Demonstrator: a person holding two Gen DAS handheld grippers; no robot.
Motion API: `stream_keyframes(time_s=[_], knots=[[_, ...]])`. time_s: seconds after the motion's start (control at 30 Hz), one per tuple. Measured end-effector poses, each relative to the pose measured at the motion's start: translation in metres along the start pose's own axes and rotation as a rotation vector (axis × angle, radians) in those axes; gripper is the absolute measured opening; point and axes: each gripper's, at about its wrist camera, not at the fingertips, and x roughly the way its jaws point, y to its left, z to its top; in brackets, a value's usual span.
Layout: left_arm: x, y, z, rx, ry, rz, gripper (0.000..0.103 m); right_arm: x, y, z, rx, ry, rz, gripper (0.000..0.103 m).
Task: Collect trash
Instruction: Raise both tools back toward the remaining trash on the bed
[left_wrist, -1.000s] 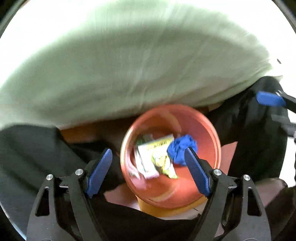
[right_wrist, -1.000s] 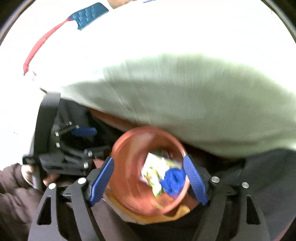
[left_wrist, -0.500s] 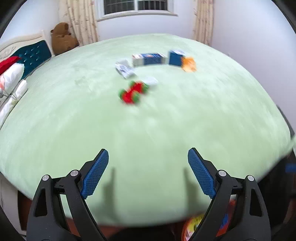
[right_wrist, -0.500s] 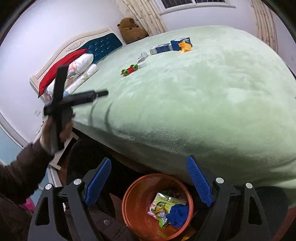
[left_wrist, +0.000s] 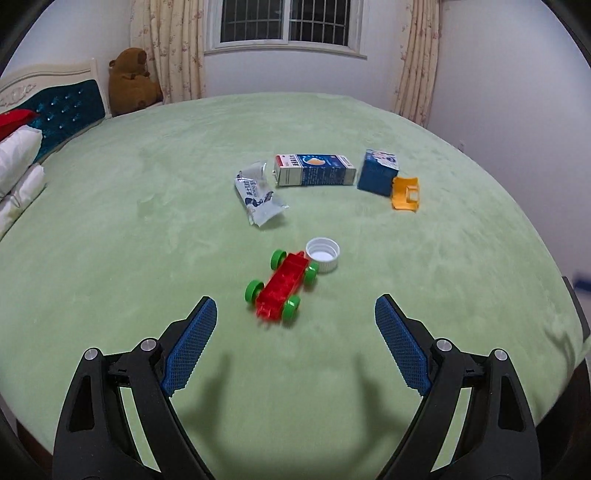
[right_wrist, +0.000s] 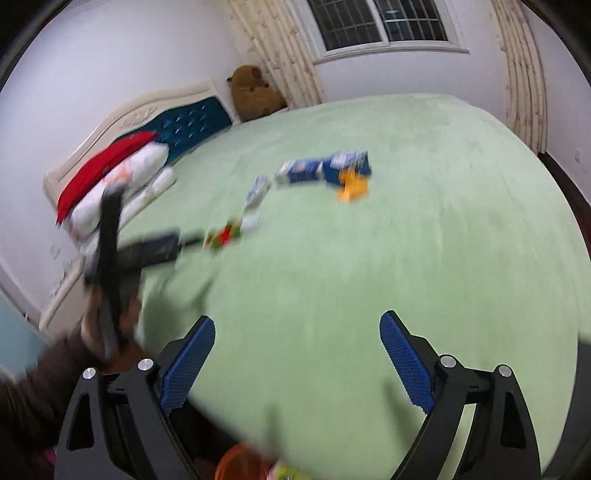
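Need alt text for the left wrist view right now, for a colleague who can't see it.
The open left gripper hovers over a green bed, pointing at a red toy car beside a white bottle cap. Farther back lie a crumpled wrapper, two blue cartons and an orange piece.

Print shows on the blue-and-white carton, the blue box and the crumpled wrapper, but none is legible.
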Motion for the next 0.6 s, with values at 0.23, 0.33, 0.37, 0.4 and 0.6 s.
stream_keyframes(time_s=[0.23,0.33,0.37,0.4,0.6], knots=[[0.023,0.0,-0.005,0.019,-0.001,0.041,0.085,0.122,-0.042,0.147,0.216,0.071,-0.018,0.089],[0.029,0.001,-0.006,0.032,0.0,0.046,0.085,0.18,-0.062,0.182,0.343,0.157,-0.067,0.089],[0.03,0.002,-0.006,0.032,-0.002,0.041,0.085,0.192,-0.067,0.187,0.379,0.181,-0.078,0.089],[0.031,0.003,-0.007,0.03,-0.004,0.036,0.085,0.211,-0.073,0.193,0.42,0.223,-0.096,0.089],[0.033,0.007,-0.01,0.016,-0.02,0.013,0.085,0.276,-0.091,0.199,0.535,0.397,-0.193,0.069]])
